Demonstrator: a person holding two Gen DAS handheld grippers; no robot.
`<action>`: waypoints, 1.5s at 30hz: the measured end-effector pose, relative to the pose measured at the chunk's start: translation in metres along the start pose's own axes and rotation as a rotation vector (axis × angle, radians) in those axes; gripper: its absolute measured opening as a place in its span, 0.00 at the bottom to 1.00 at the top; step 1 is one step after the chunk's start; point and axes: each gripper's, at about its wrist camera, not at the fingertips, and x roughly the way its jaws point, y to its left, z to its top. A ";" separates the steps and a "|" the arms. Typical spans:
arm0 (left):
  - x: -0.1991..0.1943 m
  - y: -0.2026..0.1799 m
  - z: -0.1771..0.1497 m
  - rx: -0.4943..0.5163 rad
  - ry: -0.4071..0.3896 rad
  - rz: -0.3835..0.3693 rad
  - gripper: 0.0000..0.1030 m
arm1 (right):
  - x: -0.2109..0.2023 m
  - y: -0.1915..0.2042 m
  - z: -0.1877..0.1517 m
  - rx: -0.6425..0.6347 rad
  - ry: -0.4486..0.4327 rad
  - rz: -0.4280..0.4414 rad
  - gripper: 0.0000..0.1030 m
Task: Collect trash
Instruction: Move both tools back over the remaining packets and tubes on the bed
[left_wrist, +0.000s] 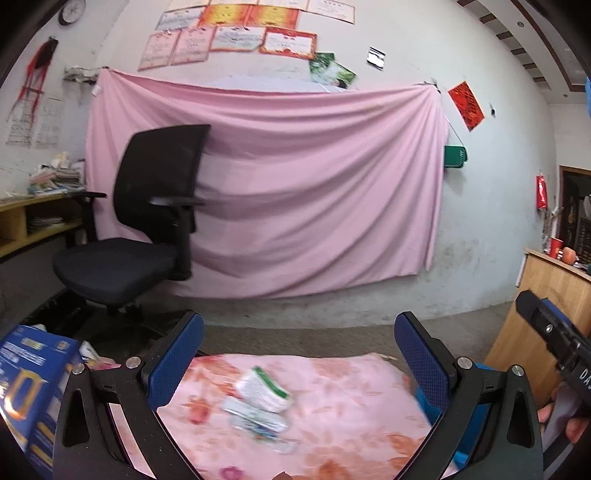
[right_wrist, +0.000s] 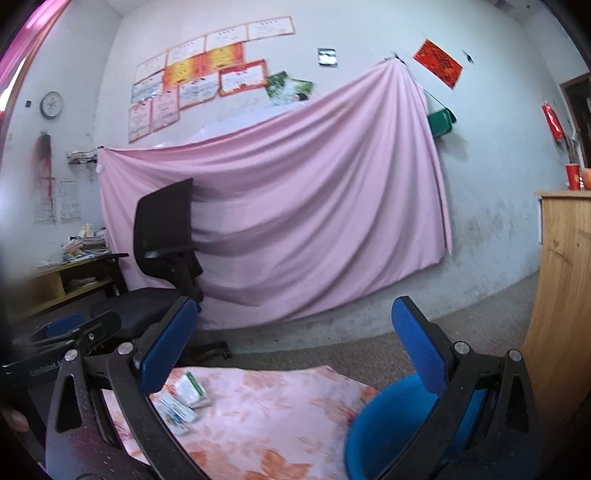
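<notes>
Only in right wrist view: blue bin. Wrappers on floral cloth, below left gripper, spread, empty. Right gripper likewise spread, empty.

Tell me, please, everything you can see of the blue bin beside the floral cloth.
The blue bin looks like smooth plastic, round, with an open top facing up and a plain rim. It stands upright at the right edge of the floral cloth, beside the wooden cabinet. The right gripper, open, partly hides it behind one finger. Its inside is in shadow, so I cannot tell whether it holds anything. The left wrist view shows only slivers of it.
</notes>
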 end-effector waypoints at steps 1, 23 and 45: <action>-0.004 0.007 0.000 -0.001 -0.008 0.015 0.98 | 0.000 0.004 0.000 -0.005 -0.005 0.008 1.00; -0.033 0.100 -0.039 -0.060 -0.006 0.215 0.98 | 0.012 0.077 -0.031 -0.200 -0.012 0.092 1.00; 0.059 0.113 -0.088 -0.046 0.409 0.130 0.97 | 0.110 0.083 -0.094 -0.222 0.519 0.178 0.94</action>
